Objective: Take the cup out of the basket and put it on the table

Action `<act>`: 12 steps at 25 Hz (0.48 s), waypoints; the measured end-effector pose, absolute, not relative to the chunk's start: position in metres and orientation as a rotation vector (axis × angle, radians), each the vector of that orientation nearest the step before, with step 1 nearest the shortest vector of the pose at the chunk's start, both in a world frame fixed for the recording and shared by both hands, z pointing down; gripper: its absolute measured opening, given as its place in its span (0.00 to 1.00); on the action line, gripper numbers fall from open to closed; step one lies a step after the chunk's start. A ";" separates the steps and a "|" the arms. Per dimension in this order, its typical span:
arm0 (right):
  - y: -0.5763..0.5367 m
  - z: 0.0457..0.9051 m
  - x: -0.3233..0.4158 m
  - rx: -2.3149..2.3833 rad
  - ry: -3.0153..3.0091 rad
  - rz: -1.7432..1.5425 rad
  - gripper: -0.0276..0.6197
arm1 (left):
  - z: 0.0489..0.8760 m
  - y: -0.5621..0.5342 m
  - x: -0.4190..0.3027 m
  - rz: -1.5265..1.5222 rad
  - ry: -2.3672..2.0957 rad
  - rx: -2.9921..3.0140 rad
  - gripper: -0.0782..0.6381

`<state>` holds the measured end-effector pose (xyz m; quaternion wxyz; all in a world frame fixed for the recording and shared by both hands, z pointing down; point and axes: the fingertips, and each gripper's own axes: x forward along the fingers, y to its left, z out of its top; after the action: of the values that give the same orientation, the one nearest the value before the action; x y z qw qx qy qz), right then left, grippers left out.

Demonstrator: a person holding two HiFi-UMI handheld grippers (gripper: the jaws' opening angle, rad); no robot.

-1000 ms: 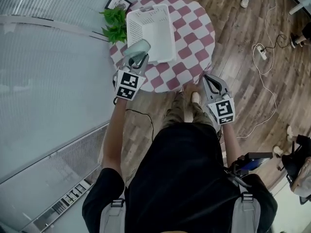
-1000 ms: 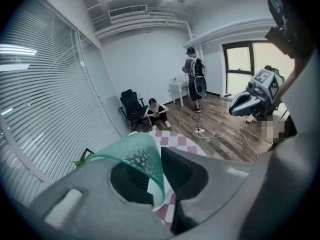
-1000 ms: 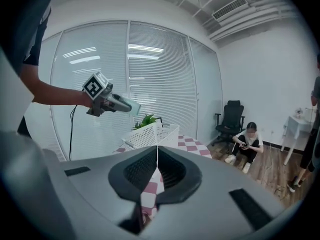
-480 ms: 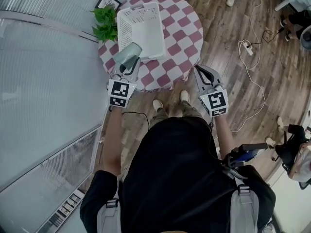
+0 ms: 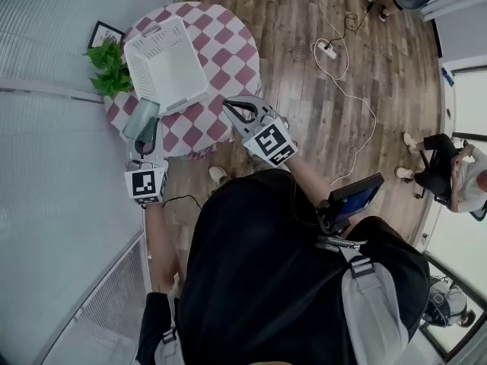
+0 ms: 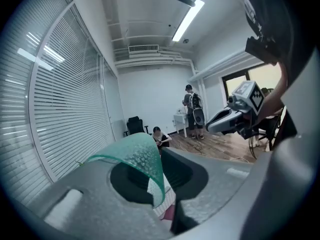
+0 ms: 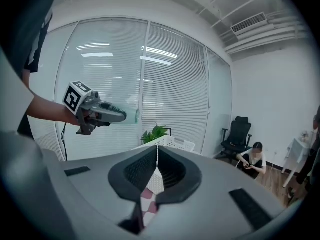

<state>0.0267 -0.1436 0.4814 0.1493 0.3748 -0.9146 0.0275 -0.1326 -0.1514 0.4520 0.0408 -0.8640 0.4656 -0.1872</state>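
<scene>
A translucent green cup (image 5: 143, 119) hangs tilted over the near left edge of the round checkered table (image 5: 221, 59), just in front of the white basket (image 5: 152, 35). My left gripper (image 5: 146, 133) is shut on the cup's wall. In the left gripper view the cup's rim (image 6: 137, 154) arches up between the jaws of my left gripper (image 6: 159, 181). My right gripper (image 5: 232, 103) hovers at the table's near right edge, shut, nothing in it. In the right gripper view its jaws meet at my right gripper (image 7: 157, 166), with the basket (image 7: 167, 143) and left gripper (image 7: 95, 111) beyond.
A potted plant (image 5: 110, 67) and a small picture frame (image 5: 105, 33) stand at the table's left side by the glass wall with blinds. A power strip with white cable (image 5: 326, 49) lies on the wood floor. People sit at the right (image 5: 445, 166).
The head view has swung, so the table now sits further left. Both grippers have risen; the right one has come up to the table's edge. The cup stays in the left gripper.
</scene>
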 end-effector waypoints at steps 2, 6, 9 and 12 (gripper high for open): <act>-0.143 0.476 0.014 1.063 -2.641 0.059 0.06 | 0.450 -0.148 -0.138 -0.540 1.419 -2.648 0.18; -0.141 0.471 -0.005 1.034 -2.657 0.022 0.06 | 0.447 -0.141 -0.146 -0.479 1.405 -2.645 0.18; -0.142 0.470 -0.013 1.023 -2.665 0.003 0.06 | 0.442 -0.138 -0.149 -0.424 1.400 -2.638 0.18; -0.138 0.472 -0.019 1.011 -2.667 -0.015 0.06 | 0.438 -0.134 -0.152 -0.377 1.407 -2.642 0.18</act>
<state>-0.0188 -0.1377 0.4721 0.1441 0.3507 -0.9253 -0.0053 -0.1515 -0.1345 0.4379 0.0625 -0.8740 0.4654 -0.1248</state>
